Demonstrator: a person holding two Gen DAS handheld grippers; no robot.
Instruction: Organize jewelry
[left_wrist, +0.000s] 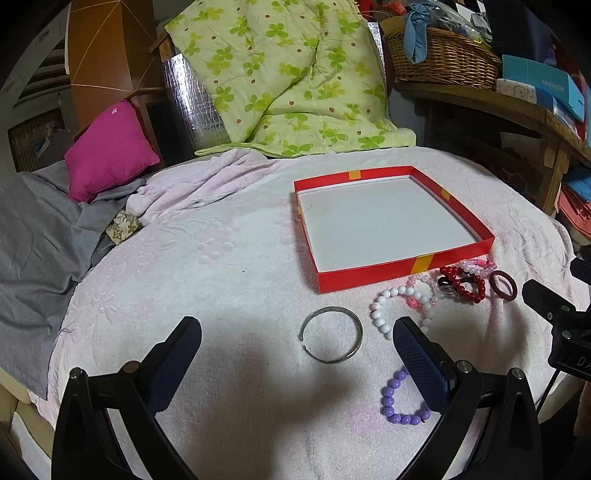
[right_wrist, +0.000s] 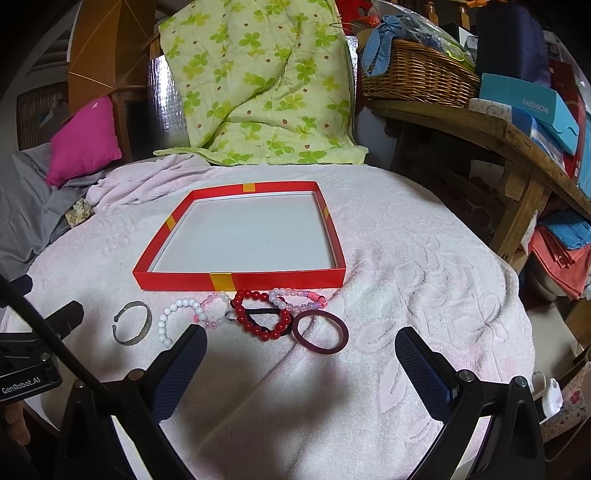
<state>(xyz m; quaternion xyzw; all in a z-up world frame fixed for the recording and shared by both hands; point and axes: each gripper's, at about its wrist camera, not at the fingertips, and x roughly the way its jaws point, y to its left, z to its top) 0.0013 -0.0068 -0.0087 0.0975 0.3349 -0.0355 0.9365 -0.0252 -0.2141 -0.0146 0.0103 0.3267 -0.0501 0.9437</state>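
Both grippers, left (left_wrist: 297, 341) and right (right_wrist: 301, 350), gape empty over the towel (right_wrist: 406, 258); bangle (left_wrist: 330, 335), bead bracelets (right_wrist: 258, 314), hair tie (right_wrist: 320, 331) lie just before the empty red tray (right_wrist: 240, 280).

Tray (right_wrist: 240, 280): red, yellow bands, white floor. Bangle (left_wrist: 331, 334): silver. Bead bracelets: white (left_wrist: 400, 306), purple (left_wrist: 400, 400), red (right_wrist: 258, 314). Hair ring (right_wrist: 320, 332): maroon. Quilt (left_wrist: 280, 74): green clover print. Cushion (left_wrist: 110, 149): magenta.

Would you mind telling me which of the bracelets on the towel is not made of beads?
The silver metal bangle, an open cuff lying flat by itself, left of the white bead bracelet. The red bead bracelet and purple bead bracelet are beaded too.
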